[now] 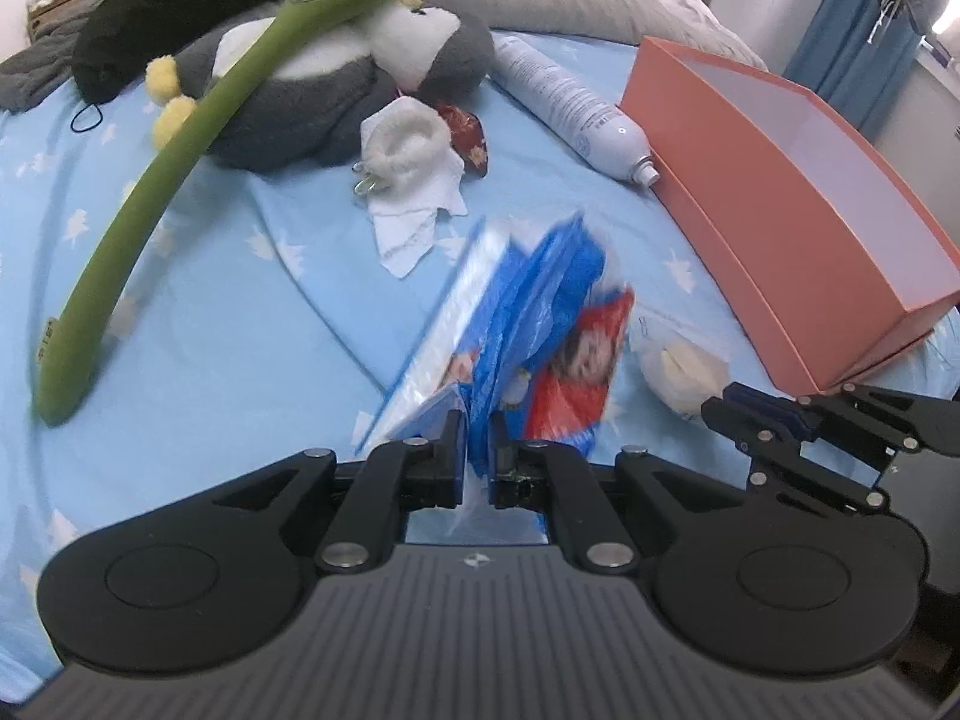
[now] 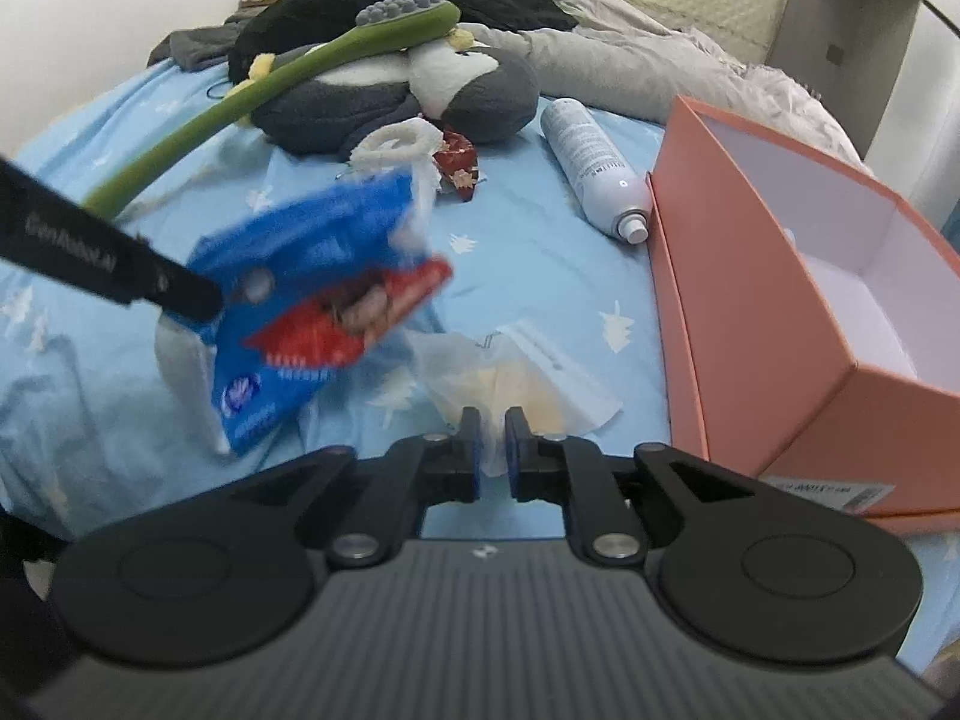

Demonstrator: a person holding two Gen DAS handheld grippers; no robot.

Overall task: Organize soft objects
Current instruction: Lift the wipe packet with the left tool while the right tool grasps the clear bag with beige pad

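Observation:
My left gripper is shut on a crinkled blue and red plastic tissue pack. In the right wrist view the pack hangs blurred above the blue sheet, at the tip of the left gripper. My right gripper stands slightly open, with the edge of a crumpled white and yellowish tissue between its pads. That tissue lies on the bed by the right gripper. An open orange box stands just to the right.
A grey and white penguin plush lies at the back with a long green massager across it. A white fluffy sock, a red wrapper and a white spray can lie nearby. Dark clothes and a grey duvet sit behind.

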